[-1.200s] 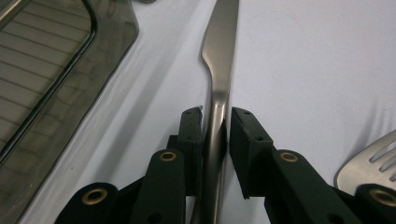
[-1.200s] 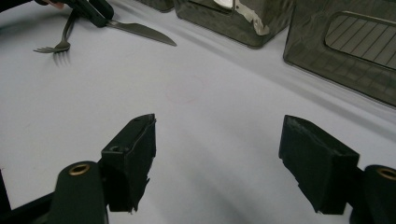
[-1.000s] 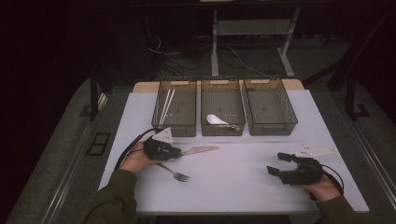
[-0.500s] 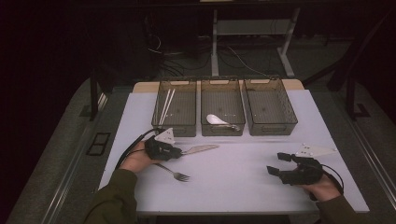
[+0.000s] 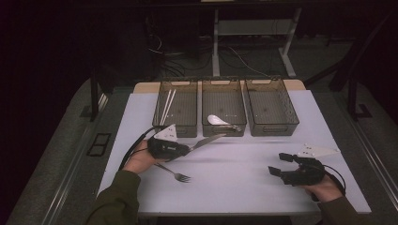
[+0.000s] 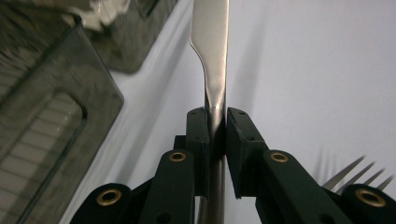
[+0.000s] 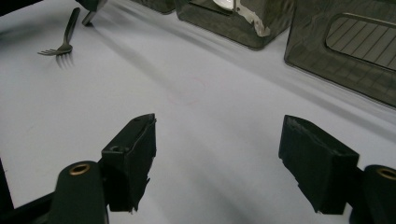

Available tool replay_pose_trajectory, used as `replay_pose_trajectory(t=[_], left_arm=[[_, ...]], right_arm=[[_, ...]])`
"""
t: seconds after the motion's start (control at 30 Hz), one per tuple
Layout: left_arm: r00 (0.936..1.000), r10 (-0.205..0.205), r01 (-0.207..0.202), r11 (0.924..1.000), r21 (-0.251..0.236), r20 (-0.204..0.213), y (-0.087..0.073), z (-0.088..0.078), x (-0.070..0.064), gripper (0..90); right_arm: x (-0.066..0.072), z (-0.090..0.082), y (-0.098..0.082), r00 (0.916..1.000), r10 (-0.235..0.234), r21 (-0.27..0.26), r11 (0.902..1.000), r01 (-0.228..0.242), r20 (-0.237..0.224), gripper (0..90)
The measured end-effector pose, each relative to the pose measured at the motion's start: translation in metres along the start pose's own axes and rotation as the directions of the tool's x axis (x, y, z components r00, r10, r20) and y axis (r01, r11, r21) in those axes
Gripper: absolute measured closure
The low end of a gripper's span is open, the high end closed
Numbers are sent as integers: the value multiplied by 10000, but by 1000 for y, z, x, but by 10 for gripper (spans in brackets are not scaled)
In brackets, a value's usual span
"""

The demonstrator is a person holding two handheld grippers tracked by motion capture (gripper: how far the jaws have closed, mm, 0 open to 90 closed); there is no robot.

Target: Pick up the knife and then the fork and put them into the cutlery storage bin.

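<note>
A metal table knife point(image 5: 206, 141) point(image 6: 212, 51) is clamped by its handle in my left gripper point(image 5: 185, 149) point(image 6: 216, 128), which is shut on it. The blade sticks out to the right, lifted off the white table point(image 5: 234, 168), its tip close to the front wall of the middle bin point(image 5: 224, 112). A metal fork point(image 5: 174, 172) point(image 7: 63, 39) lies on the table just below the left hand, and its tines point(image 6: 348, 172) appear beside the left gripper. My right gripper point(image 5: 277, 164) point(image 7: 219, 154) hovers low at the table's right, open with nothing between its jaws.
Three dark clear bins stand in a row at the back. The left bin point(image 5: 177, 110) holds pale chopsticks point(image 5: 165, 107), the middle one a white spoon point(image 5: 217, 120), and the right bin point(image 5: 271, 108) looks bare. Dark floor, table legs and cables lie beyond.
My left gripper has risen a little with the knife, so the blade now tilts up toward the middle bin. The right hand and the fork have stayed put.
</note>
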State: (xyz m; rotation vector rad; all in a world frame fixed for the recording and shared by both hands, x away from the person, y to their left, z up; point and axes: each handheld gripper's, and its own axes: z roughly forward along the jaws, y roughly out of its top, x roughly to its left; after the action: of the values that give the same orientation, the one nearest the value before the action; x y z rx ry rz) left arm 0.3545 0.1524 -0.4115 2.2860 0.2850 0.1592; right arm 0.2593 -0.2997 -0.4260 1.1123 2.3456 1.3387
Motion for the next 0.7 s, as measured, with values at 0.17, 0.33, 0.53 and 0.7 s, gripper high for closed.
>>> replay_pose_trajectory(t=[0.17,0.33,0.53,0.7], left_arm=[[9998,-105,118,9966,-810,161,10,-4,-4,793],[9995,-144,180,9912,-1311,282,22,-2,-10,793],[9976,-680,654,9862,-1522,-120,38,7,-20,793],[9922,-1079,957,9803,-1725,-624,54,17,-31,793]], right_arm=[[0,0,1,10000,42,-11,10000,-42,-48,272],[3,0,6,9997,104,-16,9999,-104,-208,269],[5,1,16,9991,-30,-29,10000,29,-422,234],[8,4,31,9967,172,-360,9991,-201,-792,299]])
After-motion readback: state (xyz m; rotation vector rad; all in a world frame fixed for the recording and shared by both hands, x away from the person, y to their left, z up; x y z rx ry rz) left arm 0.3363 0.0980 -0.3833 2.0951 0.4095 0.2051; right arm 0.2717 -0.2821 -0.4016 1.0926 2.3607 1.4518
